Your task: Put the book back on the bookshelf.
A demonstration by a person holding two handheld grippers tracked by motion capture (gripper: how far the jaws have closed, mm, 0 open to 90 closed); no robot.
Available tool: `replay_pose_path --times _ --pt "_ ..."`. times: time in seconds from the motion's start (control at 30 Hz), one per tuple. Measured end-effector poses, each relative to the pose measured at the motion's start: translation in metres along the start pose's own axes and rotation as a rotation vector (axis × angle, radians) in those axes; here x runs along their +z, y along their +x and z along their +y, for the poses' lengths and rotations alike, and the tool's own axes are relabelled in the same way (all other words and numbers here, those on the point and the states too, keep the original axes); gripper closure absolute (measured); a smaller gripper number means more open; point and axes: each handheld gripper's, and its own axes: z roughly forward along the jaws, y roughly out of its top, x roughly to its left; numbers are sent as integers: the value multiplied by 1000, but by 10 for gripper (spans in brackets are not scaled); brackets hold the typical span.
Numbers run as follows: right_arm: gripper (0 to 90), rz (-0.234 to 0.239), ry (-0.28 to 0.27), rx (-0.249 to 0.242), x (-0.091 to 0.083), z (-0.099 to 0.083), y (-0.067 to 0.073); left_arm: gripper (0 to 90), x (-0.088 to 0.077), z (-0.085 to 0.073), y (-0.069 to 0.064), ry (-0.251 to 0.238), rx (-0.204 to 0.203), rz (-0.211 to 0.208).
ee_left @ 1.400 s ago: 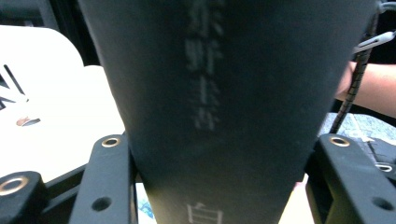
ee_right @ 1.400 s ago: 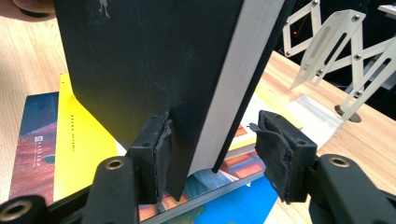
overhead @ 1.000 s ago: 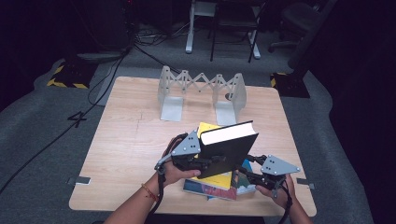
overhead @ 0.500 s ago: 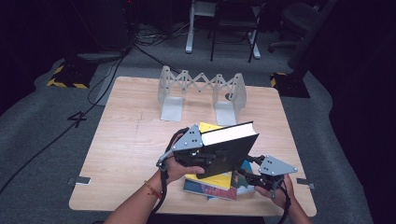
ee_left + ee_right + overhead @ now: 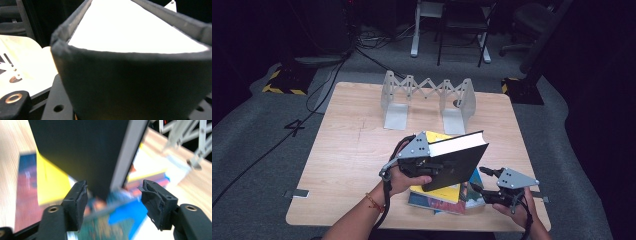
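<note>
A black hardcover book (image 5: 458, 162) hangs tilted above a stack of colourful books (image 5: 447, 201), white page edge up. My left gripper (image 5: 434, 166) is shut on its spine end; in the left gripper view the black book (image 5: 130, 80) sits between the jaws. My right gripper (image 5: 478, 179) is at the book's lower right corner. Its jaws have just been opening. In the right gripper view the black book (image 5: 80, 150) has its corner in the gap of my right gripper (image 5: 113, 195), and the pads do not touch it. A yellow book (image 5: 50, 185) tops the stack.
A grey expanding book rack (image 5: 427, 95) stands at the back of the wooden table (image 5: 357, 150). The stack lies near the table's front edge. Chair legs and cables are on the floor beyond the table.
My right gripper's jaws stand wider apart than before, off the black book's corner. The book and my left hand have hardly moved.
</note>
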Motion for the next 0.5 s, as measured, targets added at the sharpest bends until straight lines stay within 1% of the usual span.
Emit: replay_pose_path --times 0.07,0.1,0.13,0.2,0.27,0.3,0.33,0.4,0.43,0.47,0.5 --pt "355 -23 35 7 -7 -11 -3 518 0 0 0 1 2 1" --pt "347 -30 43 27 -12 -17 -6 519 0 0 -1 2 -2 7" --pt "345 -46 51 61 -17 -25 -10 520 0 0 -1 3 -3 8" --pt "342 -71 66 108 -23 -36 -18 521 0 1 -1 2 -5 12" --pt "339 -105 86 139 -29 -46 -26 523 0 1 -1 1 -8 12" --pt "339 -105 86 139 -29 -46 -26 523 0 1 -1 1 -8 12" --pt "339 -131 94 155 -30 -52 -31 523 0 1 0 0 -10 13" --pt "340 -167 109 204 -31 -62 -42 526 1 1 0 -7 -15 17" --pt "341 -186 117 218 -31 -66 -46 526 1 2 0 -9 -20 18" --pt "342 -197 125 237 -30 -69 -49 527 1 2 2 -8 -22 18" --pt "341 -196 136 270 -29 -73 -53 527 1 3 3 -5 -27 23"
